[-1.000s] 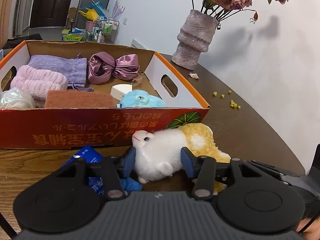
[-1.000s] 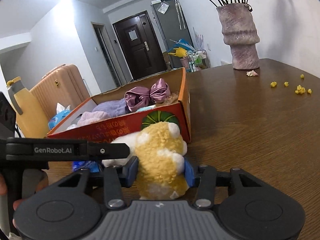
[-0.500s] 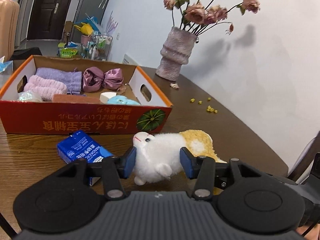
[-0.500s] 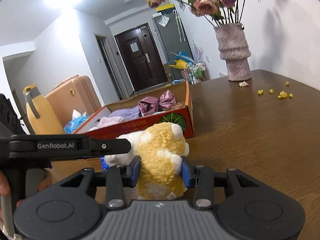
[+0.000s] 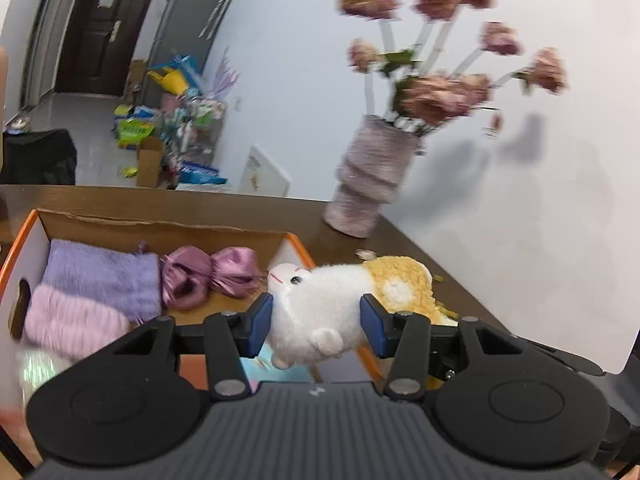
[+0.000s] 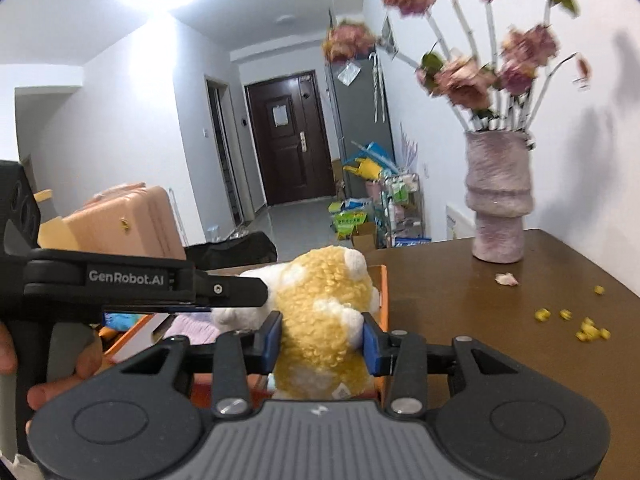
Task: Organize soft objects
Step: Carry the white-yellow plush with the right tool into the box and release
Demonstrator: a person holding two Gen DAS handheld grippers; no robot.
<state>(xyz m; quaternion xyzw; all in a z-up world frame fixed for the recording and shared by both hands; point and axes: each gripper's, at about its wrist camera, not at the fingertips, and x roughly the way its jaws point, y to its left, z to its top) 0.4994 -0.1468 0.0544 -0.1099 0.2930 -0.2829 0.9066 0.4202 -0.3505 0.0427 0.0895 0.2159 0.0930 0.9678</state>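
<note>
Both grippers hold one plush toy, white at the head and yellow at the rear. My left gripper (image 5: 316,320) is shut on its white front part (image 5: 320,304). My right gripper (image 6: 322,338) is shut on its yellow rear (image 6: 324,320). The toy hangs in the air over the right end of the orange cardboard box (image 5: 294,242). In the box lie a purple pouch (image 5: 100,276), a pink fluffy cloth (image 5: 72,320) and a satin bow (image 5: 212,272). The left gripper's body shows in the right wrist view (image 6: 128,280).
A pink-grey vase with dried roses (image 5: 370,184) stands on the dark wooden table (image 6: 520,320) behind and right of the box. Yellow crumbs (image 6: 588,330) and a petal (image 6: 506,279) lie on the table. A pink suitcase (image 6: 132,220) stands to the left.
Both grippers have lifted the plush toy off the table and carried it forward over the right end of the box. The blue packet has dropped out of view.
</note>
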